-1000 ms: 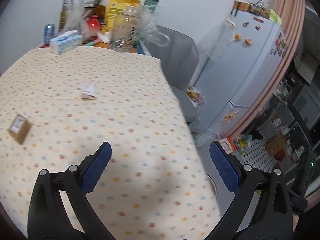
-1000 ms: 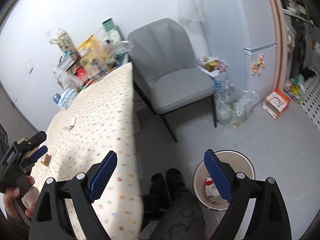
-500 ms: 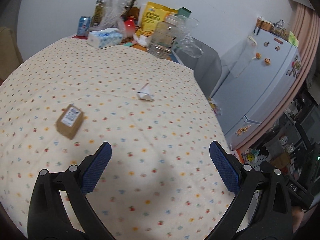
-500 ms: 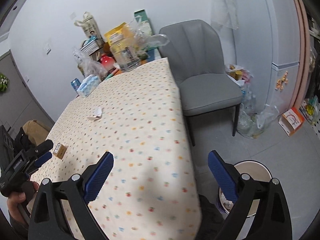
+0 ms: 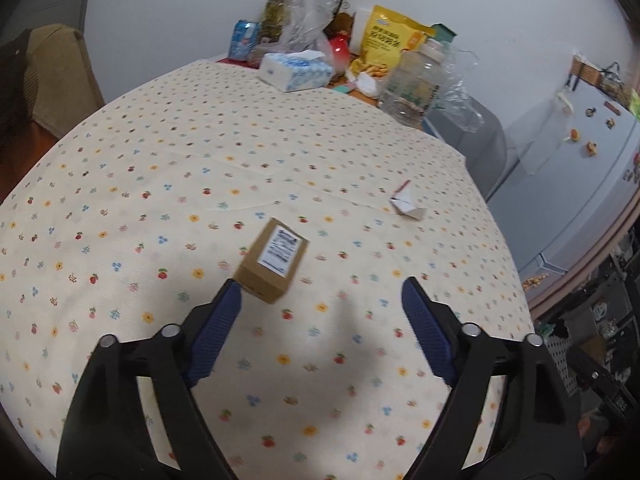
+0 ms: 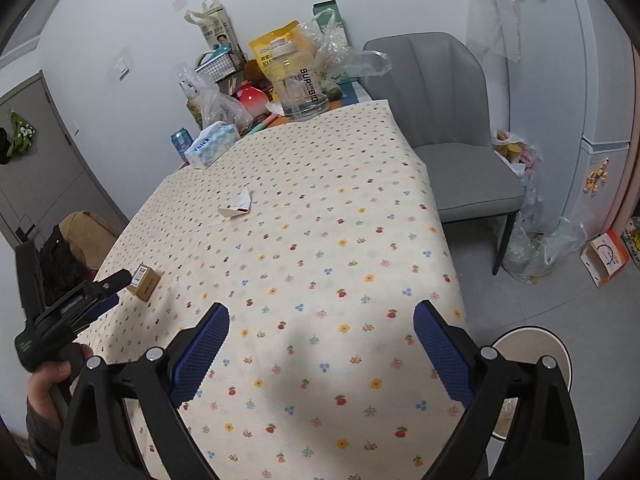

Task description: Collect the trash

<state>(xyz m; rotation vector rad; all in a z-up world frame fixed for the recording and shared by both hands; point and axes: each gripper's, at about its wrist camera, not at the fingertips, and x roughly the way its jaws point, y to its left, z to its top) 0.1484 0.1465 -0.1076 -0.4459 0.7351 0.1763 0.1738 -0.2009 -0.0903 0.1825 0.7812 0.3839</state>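
A small brown cardboard box [image 5: 273,265] with a white label lies on the flower-dotted tablecloth [image 5: 160,208]. My left gripper [image 5: 320,300] is open just short of it, its left fingertip beside the box's near corner. The box also shows in the right wrist view [image 6: 144,282], with the left gripper [image 6: 108,286] next to it. A crumpled white paper scrap [image 5: 406,204] lies farther right; it also shows in the right wrist view [image 6: 237,204]. My right gripper [image 6: 320,328] is open and empty over the table's near end. A round bin [image 6: 538,346] stands on the floor at lower right.
At the table's far end stand a tissue box [image 5: 296,70], a large clear bottle [image 6: 298,80], a yellow snack bag [image 5: 386,46], plastic bags and a can. A grey chair [image 6: 452,136] stands to the right, with bags [image 6: 532,248] and a fridge [image 5: 580,184] beyond.
Both grippers have swung left from the floor and table edge over the table. The left gripper has come close to the brown box. Both stay open.
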